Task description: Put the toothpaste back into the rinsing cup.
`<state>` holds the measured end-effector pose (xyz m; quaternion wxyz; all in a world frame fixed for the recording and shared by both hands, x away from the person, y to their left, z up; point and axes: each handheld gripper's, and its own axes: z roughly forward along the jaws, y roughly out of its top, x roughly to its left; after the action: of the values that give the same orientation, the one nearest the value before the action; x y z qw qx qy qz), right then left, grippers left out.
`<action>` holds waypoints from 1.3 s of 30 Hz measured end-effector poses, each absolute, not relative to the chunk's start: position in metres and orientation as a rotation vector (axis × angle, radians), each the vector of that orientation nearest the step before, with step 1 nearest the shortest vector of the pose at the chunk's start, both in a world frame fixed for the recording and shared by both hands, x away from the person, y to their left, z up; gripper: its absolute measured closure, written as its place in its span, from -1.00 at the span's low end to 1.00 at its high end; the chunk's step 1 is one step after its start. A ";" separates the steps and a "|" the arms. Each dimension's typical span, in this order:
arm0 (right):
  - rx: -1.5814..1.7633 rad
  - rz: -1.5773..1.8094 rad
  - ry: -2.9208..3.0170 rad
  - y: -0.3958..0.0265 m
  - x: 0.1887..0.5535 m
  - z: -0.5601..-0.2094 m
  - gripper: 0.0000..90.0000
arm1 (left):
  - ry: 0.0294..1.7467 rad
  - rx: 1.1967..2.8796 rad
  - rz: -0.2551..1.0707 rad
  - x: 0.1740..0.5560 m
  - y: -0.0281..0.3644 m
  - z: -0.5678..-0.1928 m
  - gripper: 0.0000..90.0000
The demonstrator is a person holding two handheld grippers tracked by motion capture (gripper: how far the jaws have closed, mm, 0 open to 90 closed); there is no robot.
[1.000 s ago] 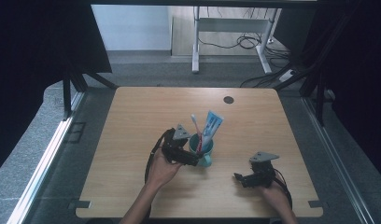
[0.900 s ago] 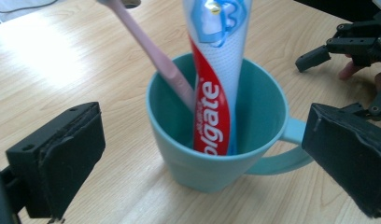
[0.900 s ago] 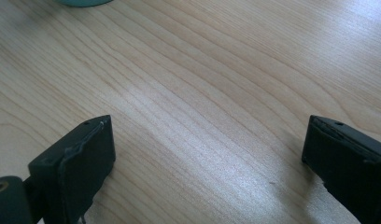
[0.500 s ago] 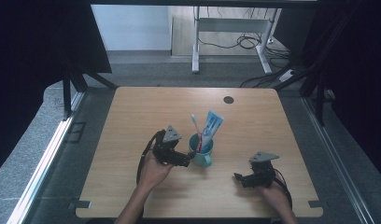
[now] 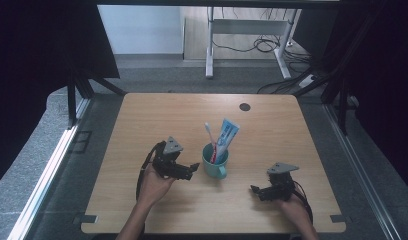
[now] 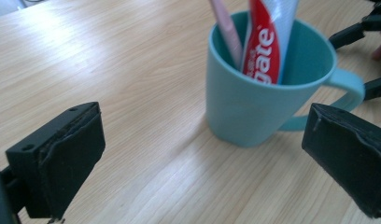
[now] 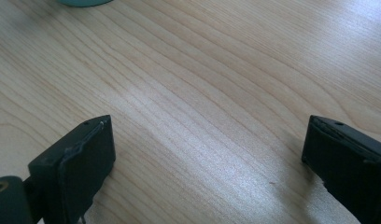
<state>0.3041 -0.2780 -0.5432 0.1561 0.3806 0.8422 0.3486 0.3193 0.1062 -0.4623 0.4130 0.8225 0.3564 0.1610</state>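
Note:
A teal mug [image 5: 214,165] stands upright near the middle of the wooden table [image 5: 157,120]. It holds a pink toothbrush [image 5: 209,134] and a red, white and blue toothpaste tube [image 5: 226,135]. My left gripper [image 5: 192,170] is open just left of the mug, clear of it, jaws pointing toward it. In the left gripper view the mug [image 6: 258,93] stands beyond the wide-apart jaws with its handle to the right, toothbrush [image 6: 226,28] and toothpaste tube [image 6: 268,42] inside. My right gripper [image 5: 256,190] rests open near the front right of the table, nothing between its jaws.
A small dark round spot [image 5: 244,106] marks the table's far side. Beyond the far edge stand a white desk frame [image 5: 212,45] and cables [image 5: 262,45] on the floor. In the right gripper view the mug's base [image 7: 83,2] peeks in at the top edge.
My left gripper has drawn back to the left, away from the mug, and now sits clear of it. The right gripper has stayed put.

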 end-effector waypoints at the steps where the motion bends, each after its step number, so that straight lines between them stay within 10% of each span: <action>1: 1.090 0.998 2.411 -0.278 0.304 -0.543 -0.95 | 0.900 2.072 0.408 0.319 0.109 -0.463 -1.00; 39: 1.089 0.998 2.410 -0.278 0.304 -0.543 -0.95 | 1.086 2.057 0.433 0.291 0.180 -0.498 -1.00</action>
<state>0.3041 -0.2780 -0.5432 0.1567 0.3805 0.8421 0.3486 0.2912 0.1803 -0.4981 0.3780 0.8049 0.4249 0.1693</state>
